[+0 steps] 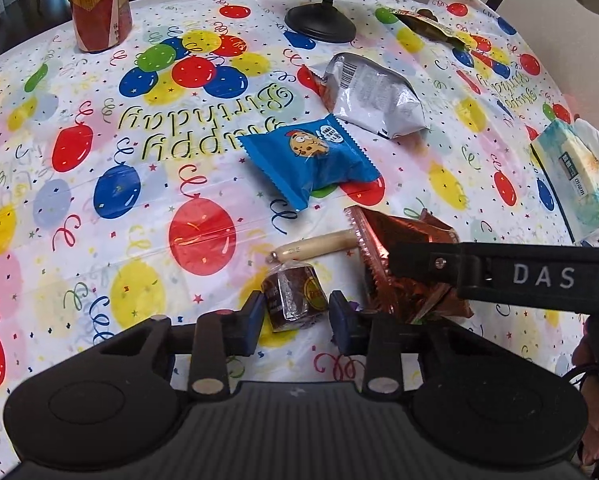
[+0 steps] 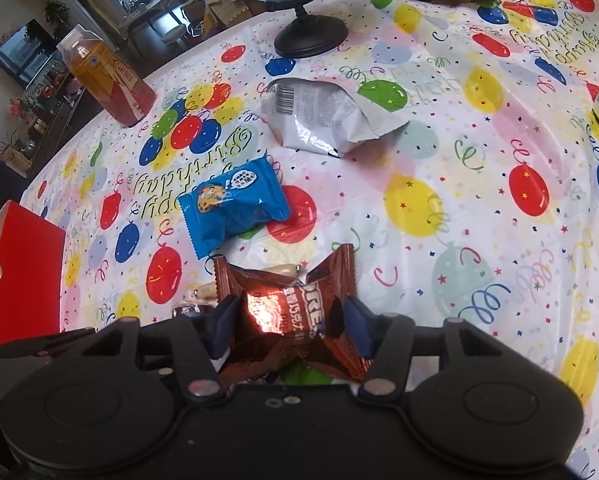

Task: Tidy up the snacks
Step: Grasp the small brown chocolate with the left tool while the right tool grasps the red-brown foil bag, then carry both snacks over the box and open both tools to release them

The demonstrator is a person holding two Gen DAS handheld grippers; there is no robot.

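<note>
Beside tablecloth [image 2: 439, 152], red box [image 2: 23, 276] shows rightward only.

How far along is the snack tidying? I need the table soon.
Nothing looks sorted yet. In hand: the right gripper pinches the brown Oreo packet, and the left gripper brackets a small brownie without clearly gripping it. Left: the blue cookie packet, silver bag and sausage stick.

Right claw [image 2: 289, 330] pinching brown cookie packet [image 2: 295, 320], blue cookie pack [image 2: 233, 208] beyond, silver bag [image 2: 319, 120], balloon-print desk [image 2: 439, 220]
</note>
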